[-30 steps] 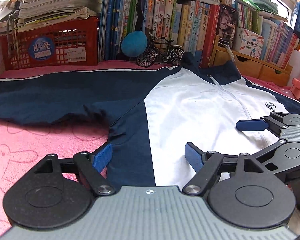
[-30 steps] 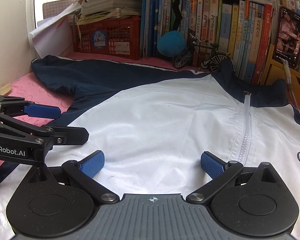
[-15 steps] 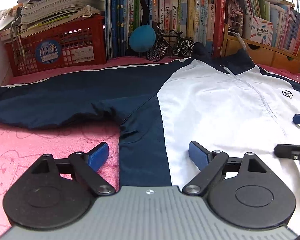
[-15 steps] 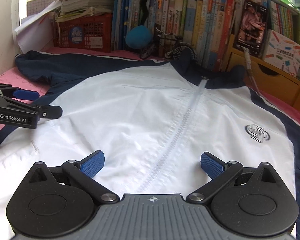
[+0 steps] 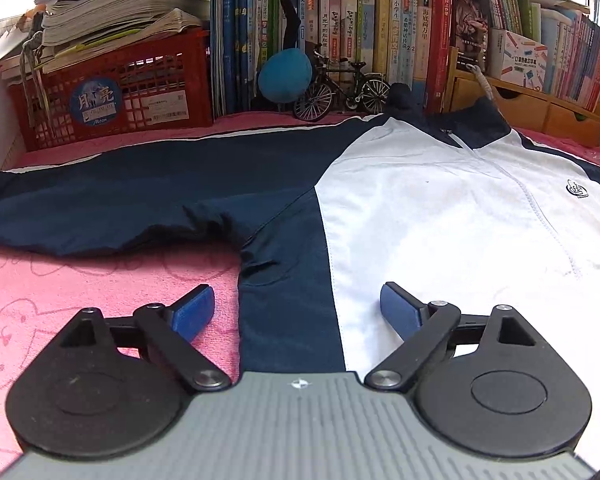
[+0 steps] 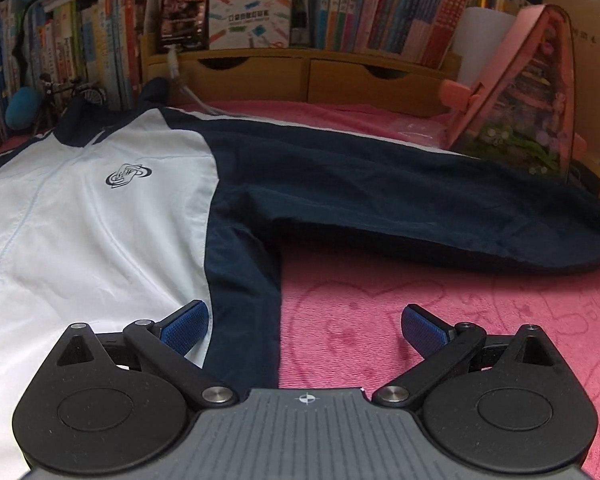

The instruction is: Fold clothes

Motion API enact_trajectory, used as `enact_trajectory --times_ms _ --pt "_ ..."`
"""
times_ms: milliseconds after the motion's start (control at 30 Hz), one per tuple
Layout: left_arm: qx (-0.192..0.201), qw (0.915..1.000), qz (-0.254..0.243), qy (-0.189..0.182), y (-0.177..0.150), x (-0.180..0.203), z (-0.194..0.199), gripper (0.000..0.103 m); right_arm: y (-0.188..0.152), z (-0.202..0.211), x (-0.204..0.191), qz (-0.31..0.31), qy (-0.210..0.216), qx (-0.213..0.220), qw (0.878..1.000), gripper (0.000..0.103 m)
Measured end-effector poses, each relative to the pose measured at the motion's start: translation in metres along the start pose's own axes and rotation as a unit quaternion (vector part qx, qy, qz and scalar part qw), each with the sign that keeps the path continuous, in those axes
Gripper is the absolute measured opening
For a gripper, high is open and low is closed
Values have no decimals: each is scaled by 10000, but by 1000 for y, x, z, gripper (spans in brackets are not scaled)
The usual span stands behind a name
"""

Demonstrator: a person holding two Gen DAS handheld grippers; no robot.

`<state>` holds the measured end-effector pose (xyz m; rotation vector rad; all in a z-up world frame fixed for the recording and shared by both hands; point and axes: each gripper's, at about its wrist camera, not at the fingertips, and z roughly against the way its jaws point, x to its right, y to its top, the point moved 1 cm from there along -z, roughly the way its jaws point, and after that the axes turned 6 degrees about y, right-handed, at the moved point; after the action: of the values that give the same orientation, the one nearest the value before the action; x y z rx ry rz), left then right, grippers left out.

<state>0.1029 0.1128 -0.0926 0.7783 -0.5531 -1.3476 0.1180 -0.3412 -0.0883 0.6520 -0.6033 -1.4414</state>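
We see the jacket (image 5: pixel 420 208) spread flat, front up, on the pink towel (image 5: pixel 80 288) — collar toward the books (image 5: pixel 380 40) at the back edge, sleeves stretched toward either side. Our left tool (image 5: pixel 296 308) has just been opening; its jaws straddle the jacket's navy side panel, gripping nothing. Our right tool (image 6: pixel 304 324) stands wide open — empty — over the opposite side edge.

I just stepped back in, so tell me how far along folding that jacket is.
Done: the jacket lies flat, zipped, both navy sleeves spread out on the pink towel. In hand: nothing is held. The left gripper and right gripper are open, each straddling a side edge of the jacket; the left's fingers have just been opening. Left: every fold, sleeves and body.
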Motion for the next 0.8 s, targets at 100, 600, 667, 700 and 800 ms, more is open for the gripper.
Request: enact_trajectory --times_ms 100,600,667,700,800 --pt "-10 10000 11 24 0 -1 0 94 -6 7 3 -40 -254 83 9996 103" --pt "4 9996 -117 -266 -13 40 94 97 -61 104 -72 1146 964 820 9853 103" --pt "-109 9990 -76 -424 -21 49 105 97 -72 110 -81 1050 1169 747 9847 103" --pt "-155 9987 -44 -492 -26 53 110 97 -78 113 -85 987 1253 708 9847 103" --pt "-378 9979 0 -523 -41 64 119 97 -91 121 -97 815 1420 628 9845 103"
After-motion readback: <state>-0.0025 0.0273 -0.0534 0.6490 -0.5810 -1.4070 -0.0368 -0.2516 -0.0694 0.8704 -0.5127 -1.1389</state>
